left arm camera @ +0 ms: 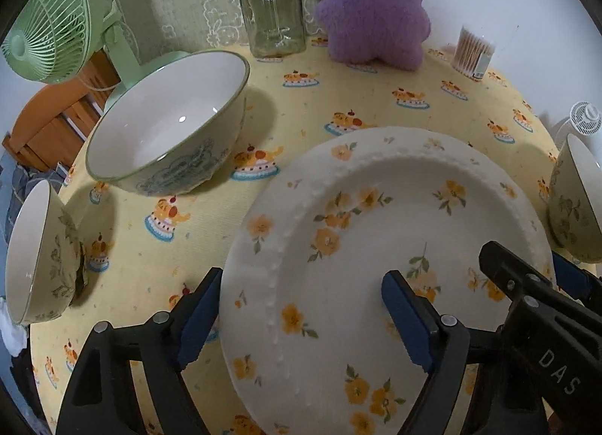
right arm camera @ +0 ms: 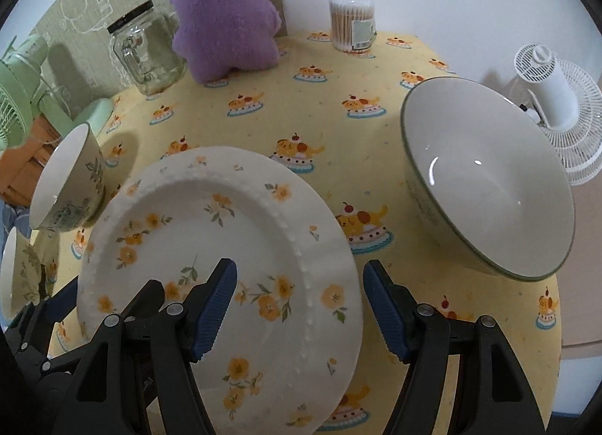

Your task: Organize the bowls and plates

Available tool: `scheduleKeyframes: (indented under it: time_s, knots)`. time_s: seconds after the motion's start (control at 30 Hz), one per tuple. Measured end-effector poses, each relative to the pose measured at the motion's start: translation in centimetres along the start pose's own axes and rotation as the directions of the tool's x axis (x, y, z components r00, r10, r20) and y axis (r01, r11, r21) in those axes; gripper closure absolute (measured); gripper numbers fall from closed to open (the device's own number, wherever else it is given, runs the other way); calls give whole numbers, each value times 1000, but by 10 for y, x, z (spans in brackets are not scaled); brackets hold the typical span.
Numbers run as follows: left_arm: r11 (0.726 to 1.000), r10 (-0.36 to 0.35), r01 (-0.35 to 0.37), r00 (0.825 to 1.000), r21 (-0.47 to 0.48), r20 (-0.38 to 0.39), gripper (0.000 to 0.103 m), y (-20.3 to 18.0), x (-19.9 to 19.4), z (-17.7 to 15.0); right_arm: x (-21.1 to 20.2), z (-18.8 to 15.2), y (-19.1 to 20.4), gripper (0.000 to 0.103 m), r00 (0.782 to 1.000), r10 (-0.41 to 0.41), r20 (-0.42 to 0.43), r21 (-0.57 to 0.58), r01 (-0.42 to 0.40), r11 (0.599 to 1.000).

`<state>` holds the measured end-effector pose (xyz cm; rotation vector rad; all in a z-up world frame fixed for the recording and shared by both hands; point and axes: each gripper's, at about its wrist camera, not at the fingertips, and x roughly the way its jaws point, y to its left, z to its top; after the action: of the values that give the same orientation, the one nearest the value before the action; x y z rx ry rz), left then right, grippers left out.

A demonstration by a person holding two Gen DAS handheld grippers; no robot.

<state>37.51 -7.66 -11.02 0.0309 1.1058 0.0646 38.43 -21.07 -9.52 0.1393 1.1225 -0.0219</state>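
the floral plate lies near the table's front edge, on the yellow tablecloth. the left gripper straddles its left rim and the right gripper its right rim, both with jaws released, pads not pressing. open cloth lies behind the plate. a large bowl stands toward the left edge and another bowl toward the right edge, both empty. a glass jar stands at the back edge.

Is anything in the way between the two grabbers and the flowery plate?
No, nothing visible. The left gripper straddles one edge of the flowery plate and the right gripper straddles the opposite edge, both open. The bowls stand off to the sides.
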Motion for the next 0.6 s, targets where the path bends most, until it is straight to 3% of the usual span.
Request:
scheduleKeyframes:
  time_s: [0.6]
  knots:
    - [999,-18,19,999,28,-29,19,-2,0,1,10,6,8,33,998,-37,-52,-10,36,999]
